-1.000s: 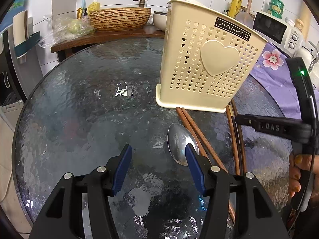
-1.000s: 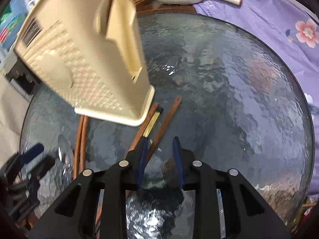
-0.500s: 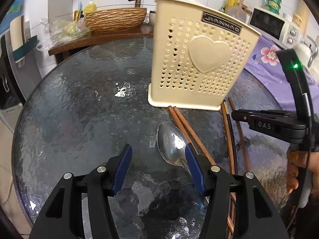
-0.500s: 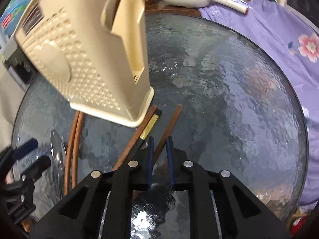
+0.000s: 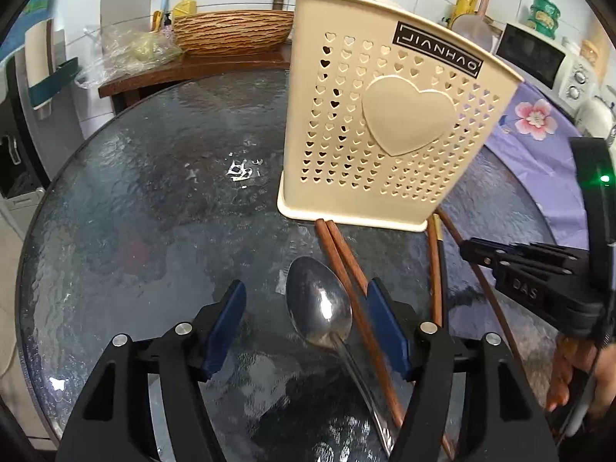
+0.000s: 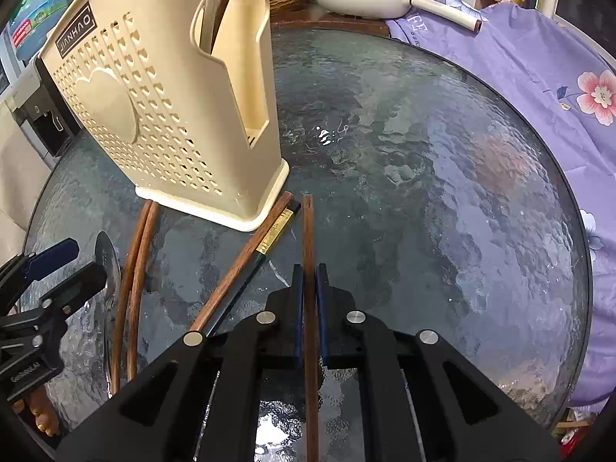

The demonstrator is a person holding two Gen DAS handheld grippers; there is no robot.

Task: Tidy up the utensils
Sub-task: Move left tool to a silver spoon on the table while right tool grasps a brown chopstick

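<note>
- The right gripper [image 6: 307,269] has its blue pads clenched on a single brown chopstick [image 6: 308,231], its jaws having just been closing onto it; the stick runs straight between the pads, its tip reaching forward past them and its other end passing back under the gripper body.
- The right gripper points steeply down at the glass table [image 6: 442,192].
- Just left of those pads lies a crossed pair: another brown chopstick [image 6: 246,261] and a black chopstick with a gold band [image 6: 275,233], both slanting up toward the base of the holder.
- The left gripper [image 5: 306,319] stands released, its jaws having just been opening; the blue fingers [image 5: 227,319] straddle the bowl of a metal spoon [image 5: 319,304] without touching it, and it also tilts downward.
- Between the spoon and the left gripper's right finger run two brown chopsticks [image 5: 346,265], side by side, flat on the glass.
- Ahead of both grippers stands the cream utensil holder [image 5: 385,127], upright, pierced with small hearts, bearing one large raised heart and a black label.
- Only the right wrist view shows the holder's end wall with its arched opening [image 6: 235,57] and the gold-banded stick.
- Only the left wrist view shows the spoon's full bowl and a hand [image 5: 569,377] gripping the right gripper's handle.
</note>
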